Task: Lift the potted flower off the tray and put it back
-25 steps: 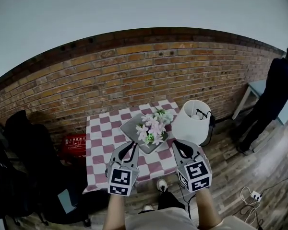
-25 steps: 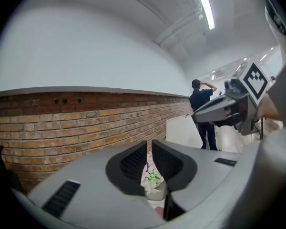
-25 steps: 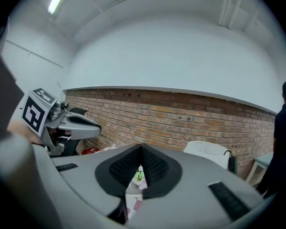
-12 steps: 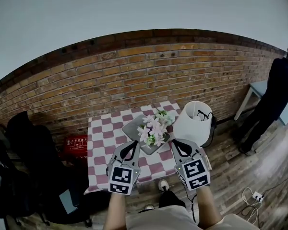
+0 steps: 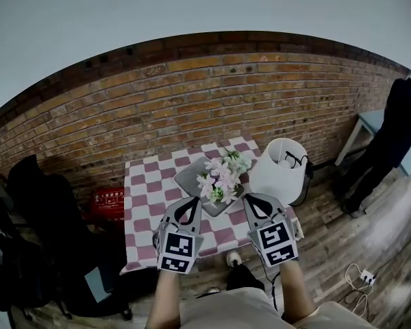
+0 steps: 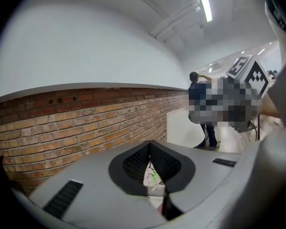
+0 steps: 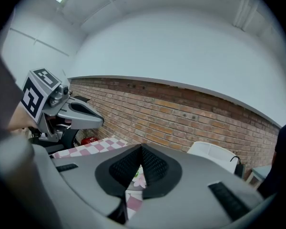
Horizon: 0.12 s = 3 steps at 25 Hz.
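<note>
The potted flower (image 5: 219, 182), pink and white blooms with green leaves, stands on a grey tray (image 5: 187, 175) on a table with a red-and-white checked cloth (image 5: 142, 204). My left gripper (image 5: 190, 205) hovers just short of the tray's near left side, jaws shut and holding nothing. My right gripper (image 5: 250, 201) hangs near the flower's right, also shut and holding nothing. In the left gripper view, the shut left gripper (image 6: 149, 144) leaves only a sliver of the flower (image 6: 153, 176) showing below the tips. The right gripper (image 7: 141, 148) likewise frames a flower (image 7: 140, 178).
A white lampshade-like object (image 5: 279, 171) stands at the table's right edge. A red box (image 5: 108, 201) and black bags (image 5: 34, 211) lie on the floor to the left. A brick wall (image 5: 212, 101) backs the table. A person (image 5: 397, 136) stands far right.
My right gripper has edged a little toward the table and slightly down. The left gripper has barely shifted. The flower and tray have stayed put.
</note>
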### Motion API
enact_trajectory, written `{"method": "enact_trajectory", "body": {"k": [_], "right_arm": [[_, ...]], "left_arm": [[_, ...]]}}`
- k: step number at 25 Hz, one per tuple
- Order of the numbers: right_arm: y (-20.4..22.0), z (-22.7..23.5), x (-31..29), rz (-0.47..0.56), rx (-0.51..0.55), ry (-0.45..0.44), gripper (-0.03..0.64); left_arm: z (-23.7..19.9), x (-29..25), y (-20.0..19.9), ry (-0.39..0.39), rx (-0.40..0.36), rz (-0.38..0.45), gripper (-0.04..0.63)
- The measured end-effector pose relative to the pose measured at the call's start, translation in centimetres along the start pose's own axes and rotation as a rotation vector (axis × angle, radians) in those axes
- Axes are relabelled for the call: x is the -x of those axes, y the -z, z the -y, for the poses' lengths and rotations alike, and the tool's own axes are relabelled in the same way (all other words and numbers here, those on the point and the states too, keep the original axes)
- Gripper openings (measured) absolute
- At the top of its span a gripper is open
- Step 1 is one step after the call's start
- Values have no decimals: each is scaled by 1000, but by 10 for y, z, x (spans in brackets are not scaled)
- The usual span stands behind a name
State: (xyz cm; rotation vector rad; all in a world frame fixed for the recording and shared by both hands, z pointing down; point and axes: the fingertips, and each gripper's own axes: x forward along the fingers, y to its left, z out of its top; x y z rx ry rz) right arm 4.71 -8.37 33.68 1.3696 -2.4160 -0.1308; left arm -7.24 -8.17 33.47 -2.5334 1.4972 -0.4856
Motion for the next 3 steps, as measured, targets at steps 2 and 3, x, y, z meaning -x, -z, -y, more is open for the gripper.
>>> {"method": "enact_trajectory", "body": {"k": [2,3], "right_arm": [[2,0,-5,-5,-4,0,20],[3,0,-8,-7,-7,0,20]], "left_arm": [[-2,-3,2,5,-6,-6,8],[-3,-4,3,7,-9,-8,8]]}}
